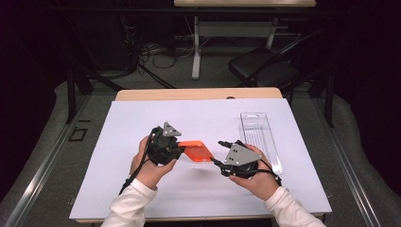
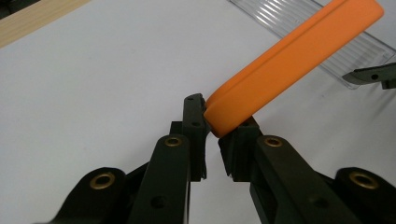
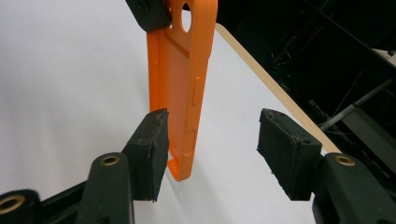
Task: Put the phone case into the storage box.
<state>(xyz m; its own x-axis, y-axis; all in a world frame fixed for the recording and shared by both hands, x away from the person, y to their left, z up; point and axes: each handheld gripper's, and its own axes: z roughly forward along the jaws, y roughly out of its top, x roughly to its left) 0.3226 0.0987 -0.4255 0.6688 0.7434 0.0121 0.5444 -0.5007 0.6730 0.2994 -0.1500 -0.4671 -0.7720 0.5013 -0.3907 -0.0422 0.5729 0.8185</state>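
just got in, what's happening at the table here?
A person holds a tool in each hand over a white-covered table. The left tool is clamped on one end of an orange silicone phone case, holding it off the surface. The right tool is open, its jaws on either side of the case's free end, not closed on it; it looks set to take hold. A clear plastic blister tray lies on the table beyond the right hand.

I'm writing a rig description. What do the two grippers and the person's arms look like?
Both the left gripper and the right gripper are black with two jaws, brass-coloured rivets, a grey three-cornered plate on top and a trailing black cable. The person wears white long sleeves.
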